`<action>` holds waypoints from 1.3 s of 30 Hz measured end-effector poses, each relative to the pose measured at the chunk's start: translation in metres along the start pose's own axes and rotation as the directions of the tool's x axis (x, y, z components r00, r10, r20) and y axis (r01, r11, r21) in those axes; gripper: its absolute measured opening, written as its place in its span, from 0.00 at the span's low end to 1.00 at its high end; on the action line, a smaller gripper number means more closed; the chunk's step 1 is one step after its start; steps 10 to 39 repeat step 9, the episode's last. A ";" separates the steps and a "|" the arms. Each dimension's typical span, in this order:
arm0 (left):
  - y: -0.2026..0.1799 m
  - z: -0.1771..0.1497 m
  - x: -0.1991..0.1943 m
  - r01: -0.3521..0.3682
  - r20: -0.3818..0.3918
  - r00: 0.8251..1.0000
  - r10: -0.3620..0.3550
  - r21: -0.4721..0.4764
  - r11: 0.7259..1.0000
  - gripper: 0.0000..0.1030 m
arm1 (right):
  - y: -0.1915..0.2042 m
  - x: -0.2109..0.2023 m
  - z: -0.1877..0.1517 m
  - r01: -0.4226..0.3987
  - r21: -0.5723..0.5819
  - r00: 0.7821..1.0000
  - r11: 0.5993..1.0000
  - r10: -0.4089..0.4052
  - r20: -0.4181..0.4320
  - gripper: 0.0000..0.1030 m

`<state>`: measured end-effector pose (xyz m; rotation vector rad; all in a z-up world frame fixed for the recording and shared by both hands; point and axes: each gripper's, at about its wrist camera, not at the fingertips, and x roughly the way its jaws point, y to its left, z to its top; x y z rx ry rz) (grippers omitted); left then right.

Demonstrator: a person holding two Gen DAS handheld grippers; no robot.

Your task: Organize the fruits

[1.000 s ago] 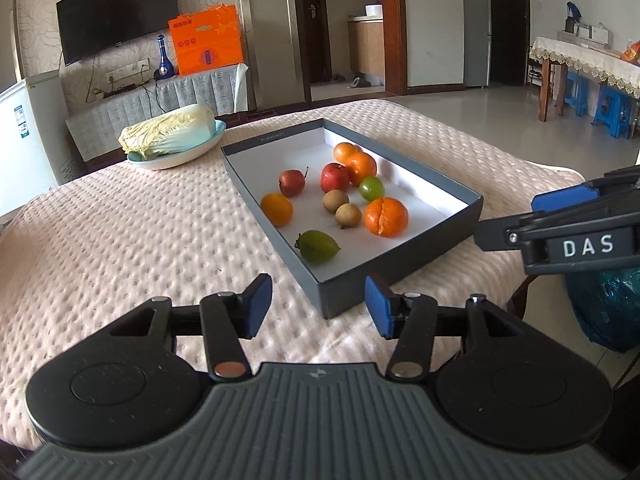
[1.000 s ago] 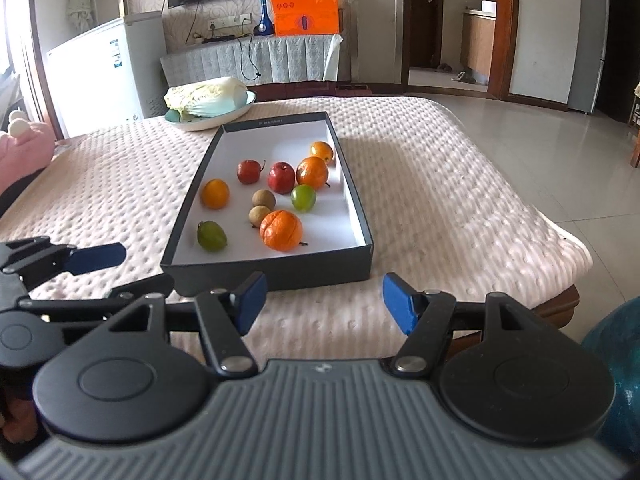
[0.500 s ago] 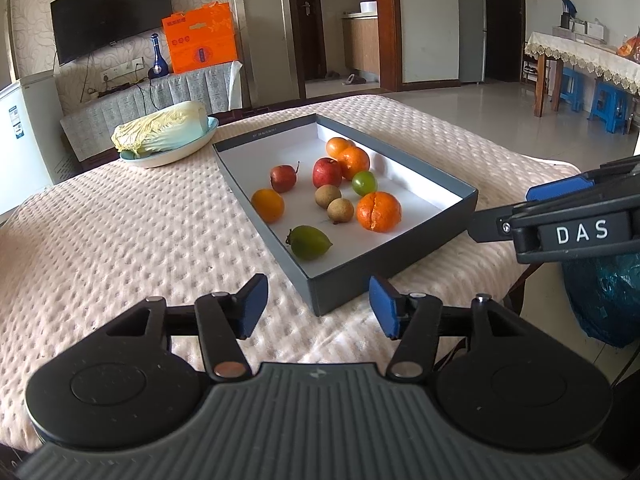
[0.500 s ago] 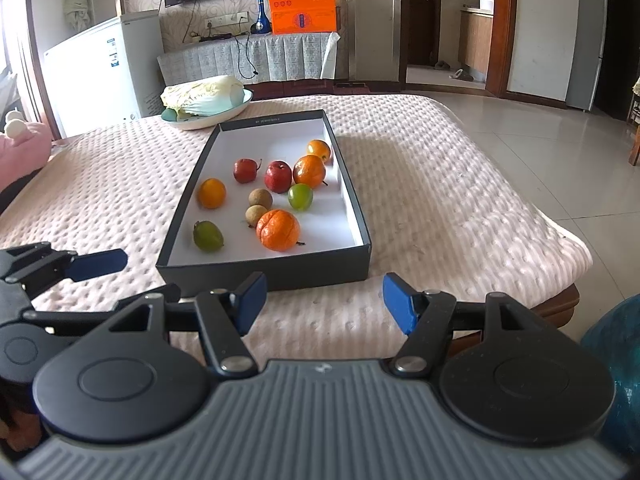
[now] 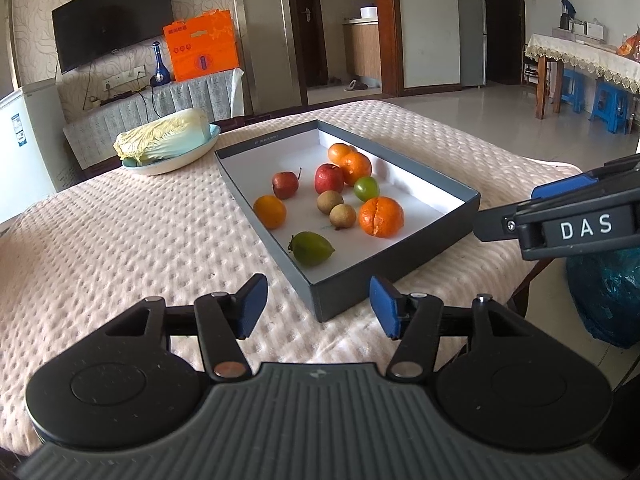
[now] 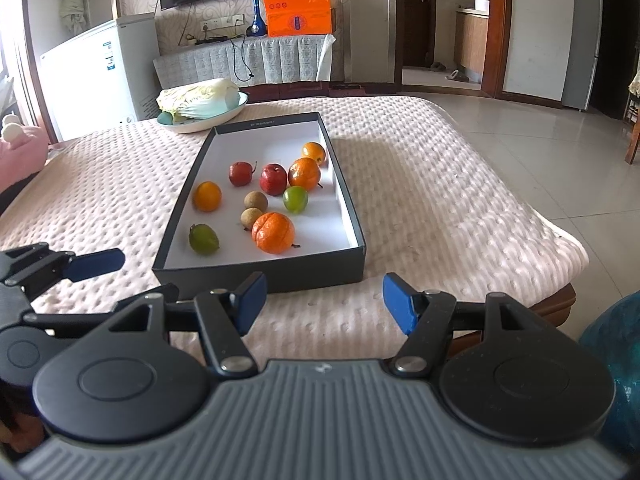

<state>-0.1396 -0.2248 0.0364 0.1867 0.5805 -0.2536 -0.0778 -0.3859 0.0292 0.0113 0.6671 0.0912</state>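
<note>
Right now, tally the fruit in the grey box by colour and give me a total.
Orange: 4, among them the big split one
Red: 2, such as the one with a stalk
Green: 2, one round, one pointed
Brown: 2, side by side
Total: 10, all inside the grey box

Grey box (white inside) on pink dotted cover.
</note>
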 end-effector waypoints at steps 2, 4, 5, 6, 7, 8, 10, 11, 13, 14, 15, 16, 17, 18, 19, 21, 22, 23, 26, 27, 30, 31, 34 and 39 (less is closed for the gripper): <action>0.000 0.000 0.000 -0.002 0.004 1.000 0.002 -0.001 1.000 0.61 | 0.000 0.000 0.000 0.000 0.000 1.000 1.000 0.000 0.001 0.65; 0.000 0.000 0.000 -0.002 0.005 1.000 0.002 0.001 1.000 0.61 | 0.000 -0.001 0.000 0.001 0.002 1.000 1.000 -0.001 0.002 0.65; 0.000 -0.001 0.000 -0.001 0.003 1.000 0.001 -0.001 1.000 0.61 | 0.000 -0.001 0.000 0.002 0.004 1.000 1.000 -0.002 0.002 0.65; 0.000 -0.001 0.000 -0.001 0.003 1.000 0.001 -0.001 1.000 0.61 | -0.001 -0.001 0.000 0.002 0.005 1.000 1.000 -0.002 0.002 0.65; 0.000 -0.001 0.000 -0.004 0.004 1.000 0.004 0.003 1.000 0.61 | -0.001 -0.001 0.000 0.002 0.006 1.000 1.000 -0.002 0.002 0.65; 0.000 -0.001 0.000 -0.006 0.003 1.000 0.006 0.004 1.000 0.64 | -0.001 -0.001 0.000 0.001 0.006 1.000 1.000 -0.001 0.002 0.65; 0.001 -0.001 0.000 -0.006 -0.001 1.000 0.006 0.002 1.000 0.64 | -0.001 -0.001 0.000 0.001 0.005 1.000 1.000 -0.001 0.002 0.65; 0.001 -0.001 0.000 -0.006 -0.001 1.000 0.006 0.002 1.000 0.64 | -0.001 -0.001 0.000 0.001 0.005 1.000 1.000 -0.001 0.002 0.65; 0.001 -0.001 0.000 -0.006 -0.001 1.000 0.006 0.002 1.000 0.64 | -0.001 -0.001 0.000 0.001 0.005 1.000 1.000 -0.001 0.002 0.65; 0.001 -0.001 0.000 -0.006 -0.001 1.000 0.006 0.002 1.000 0.64 | -0.001 -0.001 0.000 0.001 0.005 1.000 1.000 -0.001 0.002 0.65; 0.001 -0.001 0.000 -0.006 -0.001 1.000 0.006 0.002 1.000 0.64 | -0.001 -0.001 0.000 0.001 0.005 1.000 1.000 -0.001 0.002 0.65; 0.001 -0.001 0.000 -0.006 -0.001 1.000 0.006 0.002 1.000 0.64 | -0.001 -0.001 0.000 0.001 0.005 1.000 1.000 -0.001 0.002 0.65; 0.001 -0.001 0.000 -0.006 -0.001 1.000 0.006 0.002 1.000 0.64 | -0.001 -0.001 0.000 0.001 0.005 1.000 1.000 -0.001 0.002 0.65; 0.001 -0.001 0.000 -0.006 -0.001 1.000 0.006 0.002 1.000 0.64 | -0.001 -0.001 0.000 0.001 0.005 1.000 1.000 -0.001 0.002 0.65; 0.001 -0.001 0.000 -0.006 -0.001 1.000 0.006 0.002 1.000 0.64 | -0.001 -0.001 0.000 0.001 0.005 1.000 1.000 -0.001 0.002 0.65; 0.001 -0.001 0.000 -0.006 -0.001 1.000 0.006 0.002 1.000 0.64 | -0.001 -0.001 0.000 0.001 0.005 1.000 1.000 -0.001 0.002 0.65; 0.001 -0.001 0.000 -0.006 -0.001 1.000 0.006 0.002 1.000 0.64 | -0.001 -0.001 0.000 0.001 0.005 1.000 1.000 -0.001 0.002 0.65; 0.001 -0.001 0.000 -0.006 -0.001 1.000 0.006 0.002 1.000 0.64 | -0.001 -0.001 0.000 0.001 0.005 1.000 1.000 -0.001 0.002 0.65; 0.001 -0.001 0.000 -0.006 -0.001 1.000 0.006 0.002 1.000 0.64 | -0.001 -0.001 0.000 0.001 0.005 1.000 1.000 -0.001 0.002 0.65; 0.001 -0.001 0.000 -0.006 -0.001 1.000 0.006 0.002 1.000 0.64 | -0.001 -0.001 0.000 0.001 0.005 1.000 1.000 -0.001 0.002 0.65; 0.001 -0.001 0.000 -0.006 -0.001 1.000 0.006 0.002 1.000 0.64 | -0.001 -0.001 0.000 0.001 0.005 1.000 1.000 -0.001 0.002 0.65; 0.001 -0.001 0.000 -0.006 -0.001 1.000 0.006 0.002 1.000 0.64 | -0.001 -0.001 0.000 0.001 0.005 1.000 1.000 -0.001 0.002 0.65; 0.001 -0.001 0.000 -0.006 -0.001 1.000 0.006 0.002 1.000 0.64 | -0.001 -0.001 0.000 0.001 0.005 1.000 1.000 -0.001 0.002 0.65; 0.001 -0.001 0.000 -0.006 -0.001 1.000 0.006 0.002 1.000 0.64 | -0.001 -0.001 0.000 0.001 0.005 1.000 1.000 -0.001 0.002 0.65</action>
